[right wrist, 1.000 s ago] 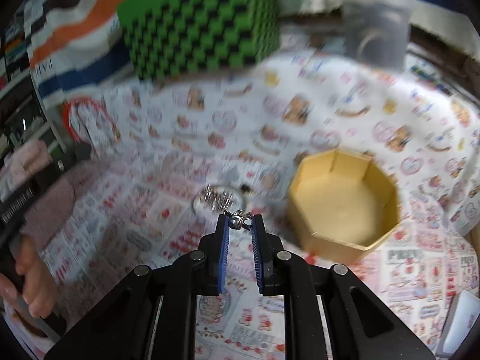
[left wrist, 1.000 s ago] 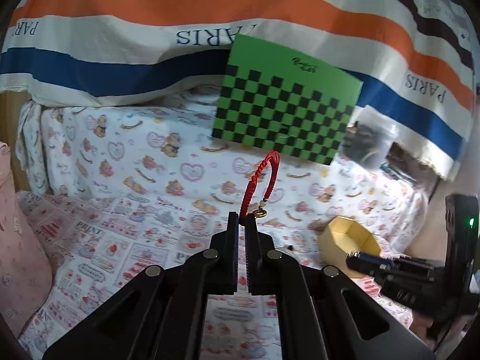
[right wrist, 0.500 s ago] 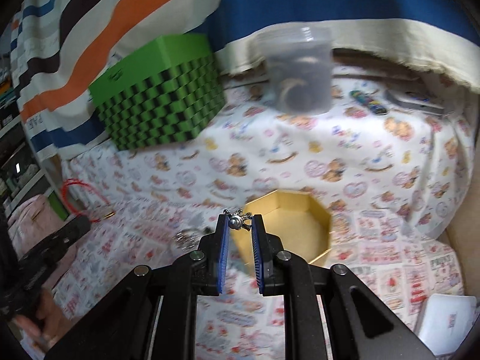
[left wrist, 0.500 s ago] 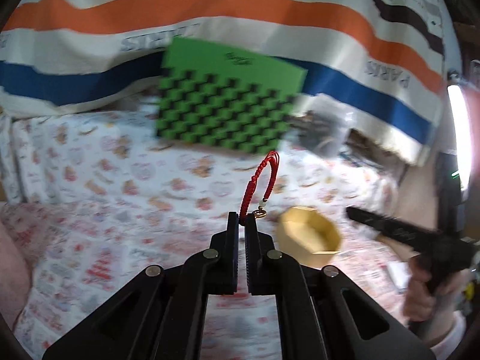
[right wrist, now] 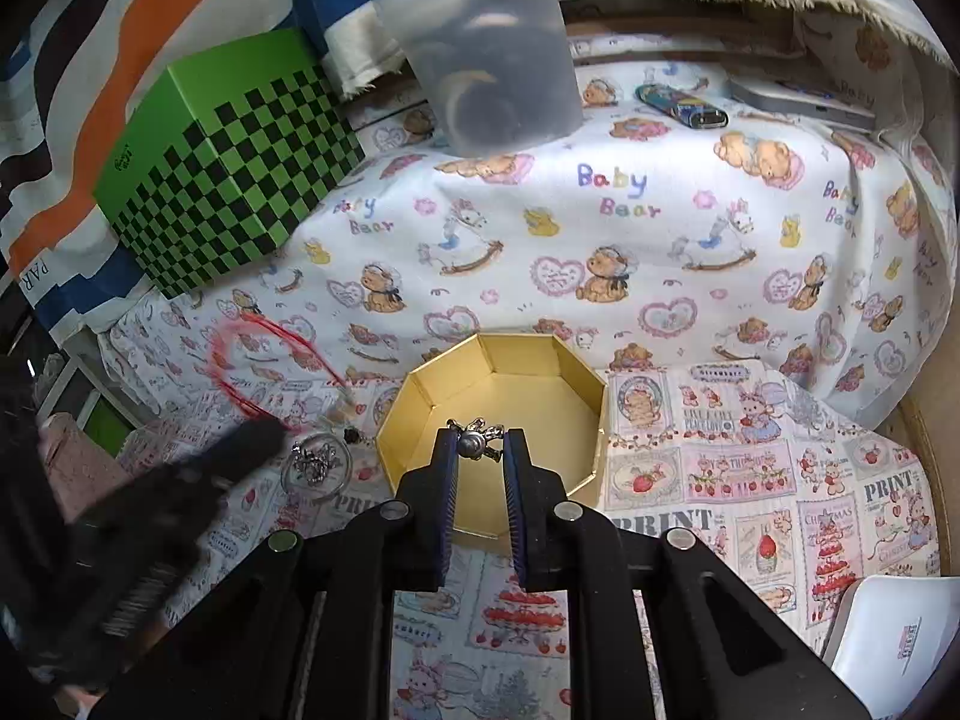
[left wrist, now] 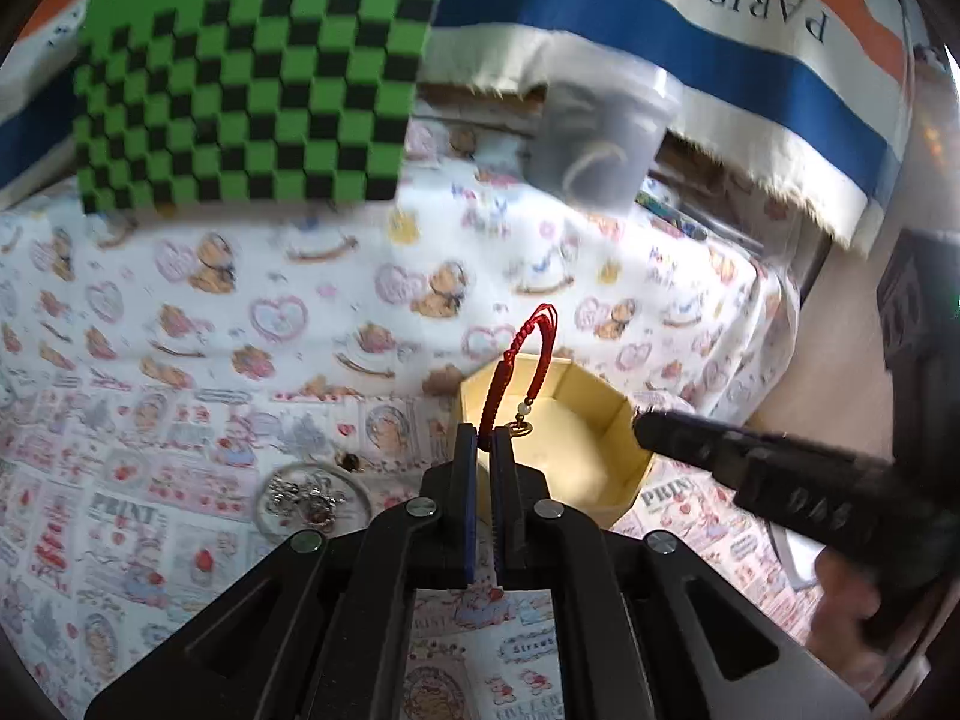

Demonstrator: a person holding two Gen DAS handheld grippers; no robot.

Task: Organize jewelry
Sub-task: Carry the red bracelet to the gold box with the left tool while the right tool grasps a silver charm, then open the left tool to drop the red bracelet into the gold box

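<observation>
While my left gripper [left wrist: 486, 438] pinches the red cord bracelet [left wrist: 521, 369] between closed fingers, the cord loops upward and its small gold charm dangles over the near rim of the yellow octagonal box [left wrist: 606, 420]. My right gripper [right wrist: 477, 450] is clamped on a small silver trinket [right wrist: 474, 441], held over the box [right wrist: 420, 414], which stands open on the printed cloth [right wrist: 690, 252]. Just left of the box lies a clear ring-shaped dish [right wrist: 318, 468] with silvery pieces in it, resting on the cloth. At the back stand a green checkered box [right wrist: 234, 168] and a translucent plastic tub [right wrist: 498, 54], with a lighter [right wrist: 681, 105] beside the tub. From the right wrist view my left gripper [right wrist: 252, 438] is blurred, the red cord [right wrist: 264, 354] above it.
</observation>
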